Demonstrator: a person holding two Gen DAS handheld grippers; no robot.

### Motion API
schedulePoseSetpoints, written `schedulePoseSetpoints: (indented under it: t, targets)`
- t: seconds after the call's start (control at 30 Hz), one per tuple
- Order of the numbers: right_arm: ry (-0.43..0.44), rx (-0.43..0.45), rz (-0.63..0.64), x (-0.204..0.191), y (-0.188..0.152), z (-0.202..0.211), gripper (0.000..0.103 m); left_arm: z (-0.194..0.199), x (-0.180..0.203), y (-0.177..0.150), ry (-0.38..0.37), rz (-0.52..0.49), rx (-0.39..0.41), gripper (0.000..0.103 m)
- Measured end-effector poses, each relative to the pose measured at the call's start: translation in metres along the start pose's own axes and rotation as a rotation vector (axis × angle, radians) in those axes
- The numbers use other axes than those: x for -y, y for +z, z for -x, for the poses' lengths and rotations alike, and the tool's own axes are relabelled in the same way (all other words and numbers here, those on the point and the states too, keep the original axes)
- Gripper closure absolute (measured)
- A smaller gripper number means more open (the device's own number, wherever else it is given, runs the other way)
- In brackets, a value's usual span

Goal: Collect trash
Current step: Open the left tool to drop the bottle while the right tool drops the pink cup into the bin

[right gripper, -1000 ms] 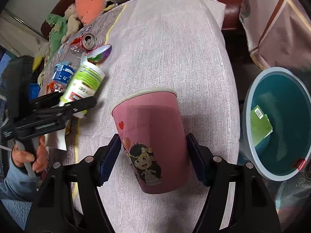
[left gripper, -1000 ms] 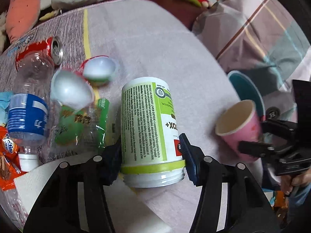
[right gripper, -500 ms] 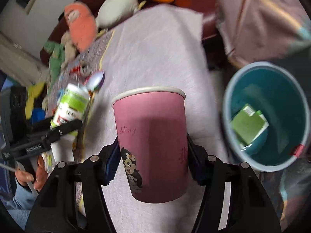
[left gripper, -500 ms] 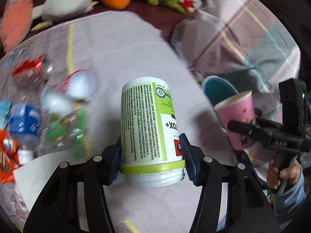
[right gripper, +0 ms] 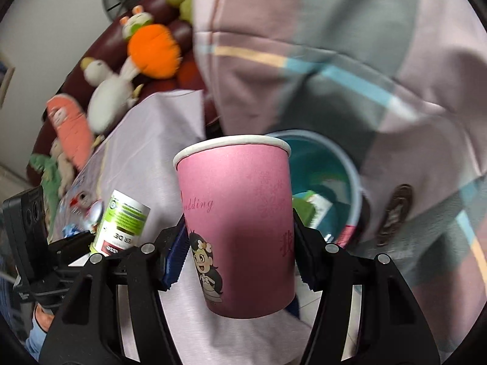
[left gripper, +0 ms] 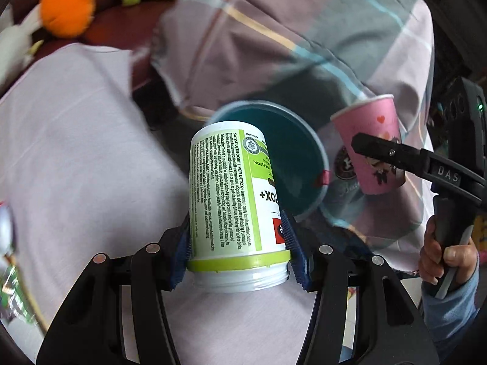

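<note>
My left gripper (left gripper: 239, 255) is shut on a green and white supplement jar (left gripper: 231, 200), held in the air with its open threaded neck towards the camera. Just beyond it is the teal trash bin (left gripper: 304, 164). My right gripper (right gripper: 239, 252) is shut on a pink paper cup (right gripper: 237, 213), held upright off the table. The bin (right gripper: 331, 164) shows behind the cup with green packaging inside. The cup also shows in the left wrist view (left gripper: 369, 143), right of the bin. The jar shows in the right wrist view (right gripper: 121, 222) at the left.
The table with its pale lilac cloth (left gripper: 76, 152) is on the left, with more trash at its far left edge (right gripper: 79, 213). A plaid blanket (left gripper: 304, 30) hangs behind the bin. Plush toys (right gripper: 152, 48) lie on a dark red sofa behind.
Both grippers have swung right from the table towards the bin, carrying the jar and the cup. The bin is now directly behind both objects. The trash pile has slid out of the left view.
</note>
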State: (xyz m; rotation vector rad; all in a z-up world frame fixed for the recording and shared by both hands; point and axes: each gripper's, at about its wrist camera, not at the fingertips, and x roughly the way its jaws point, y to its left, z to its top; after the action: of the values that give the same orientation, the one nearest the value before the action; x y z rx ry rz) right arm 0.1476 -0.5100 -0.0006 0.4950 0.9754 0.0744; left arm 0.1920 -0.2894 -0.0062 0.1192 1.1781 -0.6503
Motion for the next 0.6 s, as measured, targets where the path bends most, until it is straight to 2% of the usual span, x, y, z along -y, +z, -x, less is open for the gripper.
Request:
schedulePoseSetpoints:
  t: [0.37, 0.43, 0.5, 0.6]
  targets:
    - [-0.054, -0.004, -0.039, 0.023, 0.012, -0.02, 0.045, -0.077, 0.024, 0.035, -0.013, -0.038, -0.099, 0.046]
    - [-0.061, -0.015, -0.04, 0.023, 0.013, -0.028, 0.045, -0.087, 0.021, 0.036, 0.012, -0.035, -0.116, 0.043]
    - [-0.066, -0.027, -0.042, 0.025, 0.014, -0.035, 0.044, -0.092, 0.016, 0.037, 0.024, -0.026, -0.122, 0.033]
    - [-0.073, -0.041, -0.045, 0.027, 0.014, -0.043, 0.044, -0.091, 0.009, 0.038, 0.025, -0.017, -0.115, 0.031]
